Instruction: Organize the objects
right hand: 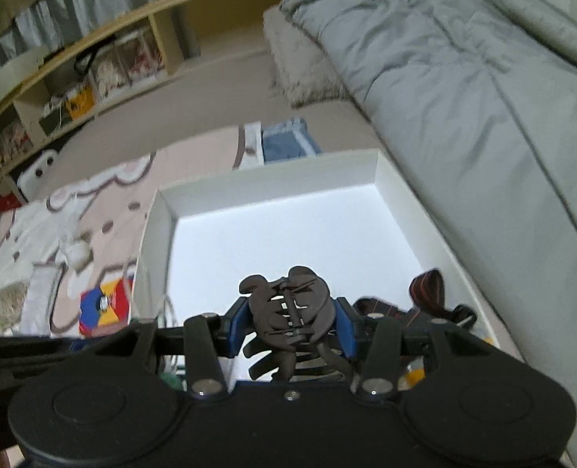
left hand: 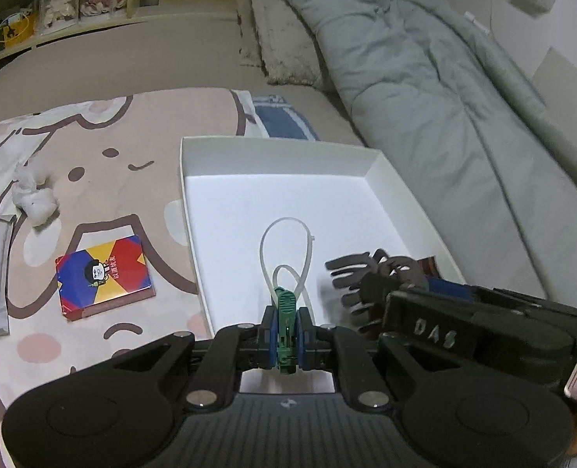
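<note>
Grip status: left gripper point(left hand: 286, 331) clamps green cable tie point(left hand: 286, 304); right gripper point(right hand: 294, 325) holds hair claw point(right hand: 288, 304); we judge both light, the tie springy; grasp bodies over white box point(left hand: 194, 163).

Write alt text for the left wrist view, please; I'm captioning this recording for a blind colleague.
The left gripper, shut on a green clip with a white looped cord, points down over a white open box on a bed. The right gripper holds a dark hair claw over the same box; a colourful card box lies on the cartoon blanket.
</note>
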`<act>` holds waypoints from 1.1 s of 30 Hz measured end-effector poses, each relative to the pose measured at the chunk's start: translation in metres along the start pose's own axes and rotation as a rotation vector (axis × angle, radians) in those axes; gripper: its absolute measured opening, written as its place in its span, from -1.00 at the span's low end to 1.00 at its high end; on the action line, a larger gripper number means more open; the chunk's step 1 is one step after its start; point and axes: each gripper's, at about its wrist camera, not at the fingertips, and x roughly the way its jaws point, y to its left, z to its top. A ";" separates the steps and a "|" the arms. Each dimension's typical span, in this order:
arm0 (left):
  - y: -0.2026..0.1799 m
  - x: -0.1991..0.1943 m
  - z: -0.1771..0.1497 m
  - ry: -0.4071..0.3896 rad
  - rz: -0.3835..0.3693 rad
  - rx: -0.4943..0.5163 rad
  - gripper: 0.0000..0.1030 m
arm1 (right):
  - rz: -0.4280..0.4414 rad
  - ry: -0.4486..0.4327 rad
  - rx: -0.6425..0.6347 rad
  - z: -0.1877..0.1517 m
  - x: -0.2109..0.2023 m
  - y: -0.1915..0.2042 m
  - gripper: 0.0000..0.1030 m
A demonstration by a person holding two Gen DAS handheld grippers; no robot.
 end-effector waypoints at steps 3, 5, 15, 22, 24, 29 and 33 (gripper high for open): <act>-0.003 0.008 0.001 0.017 0.019 0.018 -0.81 | -0.013 0.036 -0.008 -0.003 0.009 0.003 -0.08; -0.004 0.012 0.000 0.025 0.030 0.025 -0.81 | -0.025 0.048 -0.015 -0.005 0.012 0.005 -0.08; 0.000 0.016 -0.001 0.063 0.027 0.011 -0.31 | -0.060 0.061 0.035 -0.001 0.009 -0.010 0.14; 0.000 0.010 -0.002 0.060 0.028 0.011 -0.28 | -0.034 0.062 0.070 0.000 0.004 -0.017 0.14; 0.000 0.008 -0.002 0.058 0.027 0.009 -0.28 | -0.033 0.061 0.069 0.000 0.003 -0.016 0.14; 0.002 0.000 0.000 0.045 0.027 0.003 -0.27 | -0.031 0.044 0.073 0.002 -0.004 -0.016 0.14; 0.005 -0.008 0.000 0.035 0.037 -0.003 -0.26 | -0.033 0.031 0.081 0.001 -0.011 -0.016 0.14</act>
